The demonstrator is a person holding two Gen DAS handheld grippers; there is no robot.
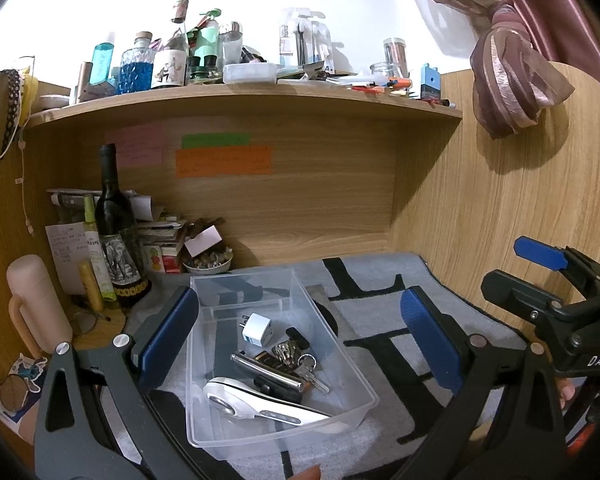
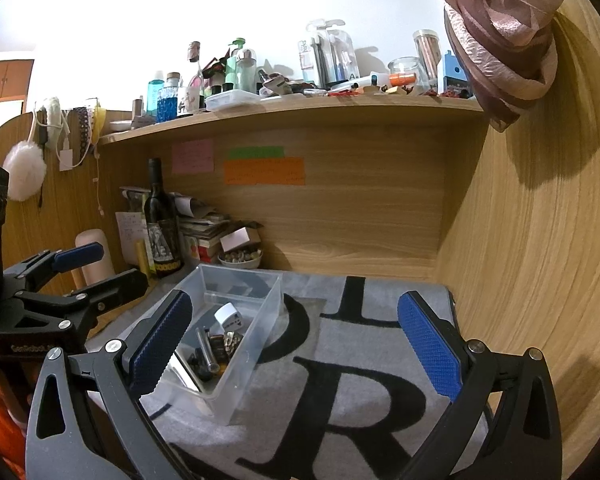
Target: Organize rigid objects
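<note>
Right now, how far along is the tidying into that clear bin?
Mostly done, it seems. The clear bin on the grey mat already holds a white plug adapter, keys, a metal cylinder and a white handheld device. Nothing is in hand: the left gripper and right gripper are both open and empty. No loose item shows on the mat.

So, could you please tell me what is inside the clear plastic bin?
Inside the clear plastic bin: white plug adapter, keys, metal cylinder, white handheld device. Whatever lies beneath them is hidden.
</note>
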